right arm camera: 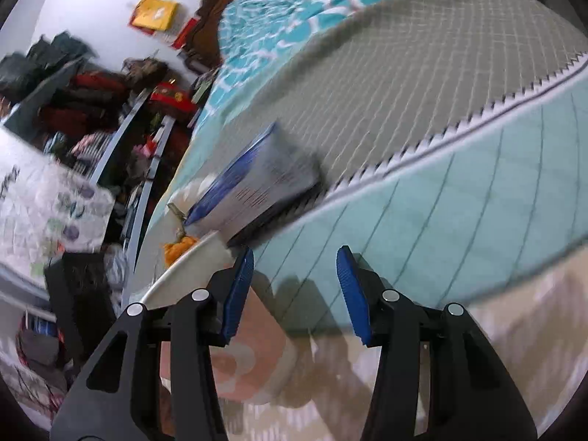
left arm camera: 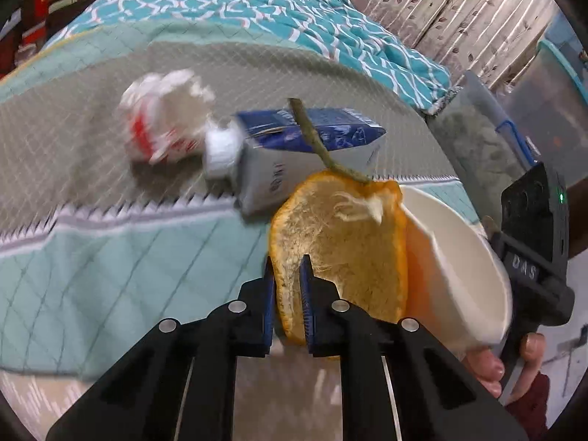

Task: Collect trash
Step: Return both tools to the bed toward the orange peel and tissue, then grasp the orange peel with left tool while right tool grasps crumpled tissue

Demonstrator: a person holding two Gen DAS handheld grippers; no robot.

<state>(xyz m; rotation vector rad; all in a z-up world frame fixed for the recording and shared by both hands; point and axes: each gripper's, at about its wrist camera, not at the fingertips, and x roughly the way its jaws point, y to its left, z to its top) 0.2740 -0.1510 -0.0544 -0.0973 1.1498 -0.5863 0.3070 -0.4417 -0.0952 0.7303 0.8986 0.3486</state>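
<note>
While the left gripper (left arm camera: 288,294) sits lowest in the left wrist view, its blue-padded jaws are clamped on the edge of a big curved piece of orange peel (left arm camera: 341,250), pale pith facing the camera, green-brown stem (left arm camera: 312,136) sticking up from its top. Just right of the peel is a white paper cup (left arm camera: 463,264), tilted, open side toward the peel; the peel's right edge overlaps its rim. A person's hand (left arm camera: 514,367) at the right edge holds the black body of the other gripper beside the cup; who holds the cup, cannot tell. Beyond the peel, a blue-and-grey carton with white screw cap (left arm camera: 279,158) lies on its side on the quilted grey-and-mint bedspread (left arm camera: 110,250). Left of the cap, touching or nearly so, sits a crumpled white-and-red paper wad (left arm camera: 161,117), blurred. Farther back is a teal patterned blanket (left arm camera: 257,11).

Right wrist view: right gripper (right arm camera: 296,290) has its blue pads apart, nothing between them, floor and mint bedspread edge below. Cup rim runs along the left finger; peel and carton lie just beyond, blurred. Cluttered shelves (right arm camera: 92,110) far left.
</note>
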